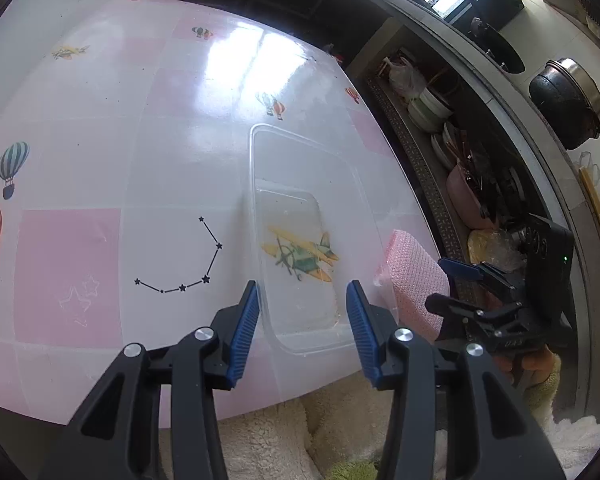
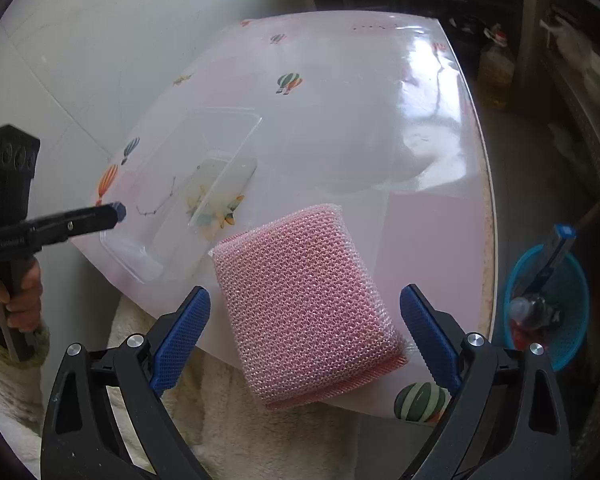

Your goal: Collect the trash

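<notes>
A clear plastic food container (image 1: 300,232) lies on the pink and white tablecloth near the front edge; it also shows in the right wrist view (image 2: 204,184). My left gripper (image 1: 304,320) is open, its blue fingers either side of the container's near end. A pink mesh scouring sponge (image 2: 308,304) lies at the table's front edge, to the right of the container; it also shows in the left wrist view (image 1: 416,280). My right gripper (image 2: 304,336) is open, its fingers spread wide either side of the sponge, not touching it.
A blue mesh waste basket (image 2: 556,304) with some trash in it stands on the floor right of the table. A yellow oil bottle (image 2: 496,72) stands on the floor behind. Shelves with bowls and dishes (image 1: 432,108) run along the right. The table (image 1: 140,160) stretches away left.
</notes>
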The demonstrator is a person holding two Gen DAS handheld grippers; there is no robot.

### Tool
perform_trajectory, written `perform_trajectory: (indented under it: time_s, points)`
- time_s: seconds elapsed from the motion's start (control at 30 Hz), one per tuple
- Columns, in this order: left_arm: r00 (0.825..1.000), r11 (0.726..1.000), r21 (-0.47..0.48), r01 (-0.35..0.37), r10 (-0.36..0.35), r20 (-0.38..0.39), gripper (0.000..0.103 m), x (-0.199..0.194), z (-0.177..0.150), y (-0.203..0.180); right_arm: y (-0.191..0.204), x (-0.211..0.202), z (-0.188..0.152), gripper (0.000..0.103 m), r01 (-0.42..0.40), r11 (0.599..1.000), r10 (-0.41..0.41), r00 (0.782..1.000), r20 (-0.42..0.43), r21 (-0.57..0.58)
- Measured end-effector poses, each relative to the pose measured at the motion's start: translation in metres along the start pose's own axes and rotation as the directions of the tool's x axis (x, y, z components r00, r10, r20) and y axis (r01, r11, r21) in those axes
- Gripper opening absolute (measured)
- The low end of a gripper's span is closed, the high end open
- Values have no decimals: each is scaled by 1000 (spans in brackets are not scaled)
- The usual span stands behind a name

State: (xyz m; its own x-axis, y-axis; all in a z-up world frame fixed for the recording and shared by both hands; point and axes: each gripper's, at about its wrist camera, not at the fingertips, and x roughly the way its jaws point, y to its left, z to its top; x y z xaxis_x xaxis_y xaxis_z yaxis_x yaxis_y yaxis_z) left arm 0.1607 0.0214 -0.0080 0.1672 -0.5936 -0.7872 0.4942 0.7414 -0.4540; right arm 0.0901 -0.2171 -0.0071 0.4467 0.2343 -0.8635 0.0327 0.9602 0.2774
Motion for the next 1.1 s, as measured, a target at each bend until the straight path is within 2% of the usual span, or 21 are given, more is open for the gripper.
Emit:
perform_trajectory:
  time_s: [0.2, 0.27, 0.47, 0.63, 0.9, 0.97, 1.1]
  points:
    - [999, 999, 23, -34, 34, 25, 43, 9, 3, -1, 11, 13, -8, 90, 36, 997, -40, 998, -57, -64]
    - [999, 999, 28, -41, 40, 34, 43, 10, 3, -3, 12, 14, -10, 85, 65, 995, -69, 996, -58, -72]
    - [995, 996, 39, -83, 80, 62, 45, 6, 7, -1, -1, 10, -9, 81, 83, 996, -83, 996, -37, 15]
    - [989, 989, 73, -131, 125, 84, 46, 12, 18, -4, -9, 10, -7, 81, 67, 995, -64, 997, -31, 71]
    - [964, 958, 115, -264, 258, 65, 46, 45, 35, 2, -12, 9, -8, 82, 64, 994, -63, 998, -21, 92]
    - [957, 949, 126, -290, 284, 61, 39, 50, 35, 3, -15, 8, -6, 82, 60, 993, -58, 998, -16, 104]
    - [955, 946, 138, -295, 289, 61, 29, 53, 33, 0, -17, 8, -6, 81, 56, 992, -56, 998, -8, 117]
